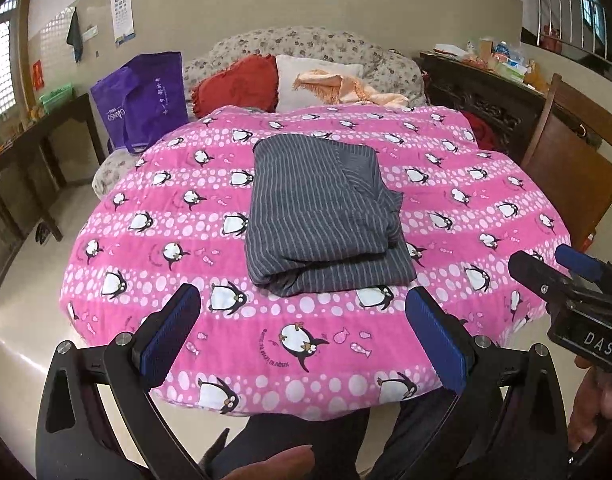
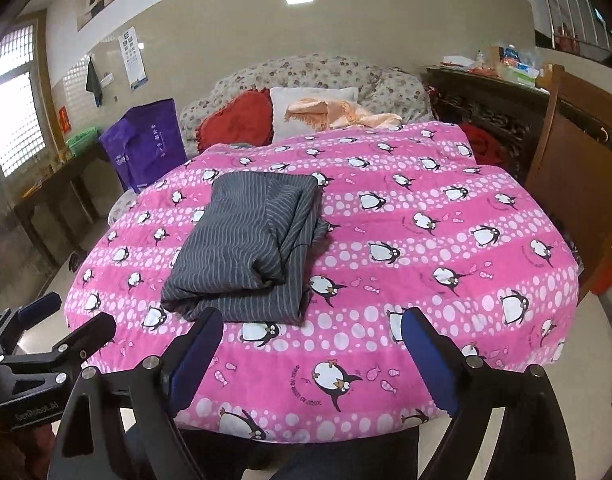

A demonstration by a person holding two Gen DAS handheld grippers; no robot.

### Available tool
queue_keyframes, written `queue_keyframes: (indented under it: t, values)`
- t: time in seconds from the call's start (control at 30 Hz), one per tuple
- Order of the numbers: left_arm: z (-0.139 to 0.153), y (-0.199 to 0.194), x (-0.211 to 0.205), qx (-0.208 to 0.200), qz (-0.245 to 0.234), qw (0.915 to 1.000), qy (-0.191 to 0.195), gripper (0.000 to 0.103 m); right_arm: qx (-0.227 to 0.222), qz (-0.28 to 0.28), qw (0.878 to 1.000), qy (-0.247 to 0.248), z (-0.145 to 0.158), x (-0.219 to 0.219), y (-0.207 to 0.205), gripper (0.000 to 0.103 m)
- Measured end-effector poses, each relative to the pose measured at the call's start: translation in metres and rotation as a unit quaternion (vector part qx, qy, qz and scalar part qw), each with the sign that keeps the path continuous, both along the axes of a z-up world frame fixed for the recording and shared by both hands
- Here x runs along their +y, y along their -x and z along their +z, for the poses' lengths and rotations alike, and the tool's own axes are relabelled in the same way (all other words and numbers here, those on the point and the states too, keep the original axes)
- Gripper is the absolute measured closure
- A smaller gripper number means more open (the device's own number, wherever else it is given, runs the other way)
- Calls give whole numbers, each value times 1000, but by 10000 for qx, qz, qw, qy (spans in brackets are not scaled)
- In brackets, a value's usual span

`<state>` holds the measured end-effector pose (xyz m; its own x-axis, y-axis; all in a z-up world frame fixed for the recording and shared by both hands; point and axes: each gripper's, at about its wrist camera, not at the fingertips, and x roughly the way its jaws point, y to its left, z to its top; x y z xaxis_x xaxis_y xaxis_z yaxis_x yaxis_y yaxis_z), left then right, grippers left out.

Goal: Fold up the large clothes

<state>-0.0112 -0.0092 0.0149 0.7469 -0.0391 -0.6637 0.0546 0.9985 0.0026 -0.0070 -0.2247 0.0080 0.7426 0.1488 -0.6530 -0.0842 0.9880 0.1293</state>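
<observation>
A dark grey pinstriped garment [image 1: 318, 216] lies folded into a thick rectangle on a pink penguin-print blanket [image 1: 186, 216]. In the right wrist view the same folded garment [image 2: 246, 244] sits left of centre on the blanket [image 2: 426, 240]. My left gripper [image 1: 302, 328] hovers over the blanket's near edge, open, with nothing between its blue pads. My right gripper [image 2: 310, 344] is also open and empty, just short of the garment's near edge. Each gripper shows in the other's view: the right one [image 1: 574, 276] at the right edge, the left one [image 2: 58, 328] at the left edge.
Behind the blanket stands a floral sofa [image 1: 326, 52] with a red cushion [image 1: 234, 88], a white pillow and a peach throw [image 1: 346, 88]. A purple tote bag [image 1: 142, 100] stands at the left. A wooden chair [image 1: 574, 152] and a cluttered dark cabinet [image 1: 486, 92] flank the right.
</observation>
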Motion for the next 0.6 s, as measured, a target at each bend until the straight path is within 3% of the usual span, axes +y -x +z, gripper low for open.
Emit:
queue_keyframes:
  t: [0.6]
  values:
    - [-9, -1, -1, 140, 11, 9999, 52, 0, -37, 22, 10000, -50, -3, 6, 8, 14]
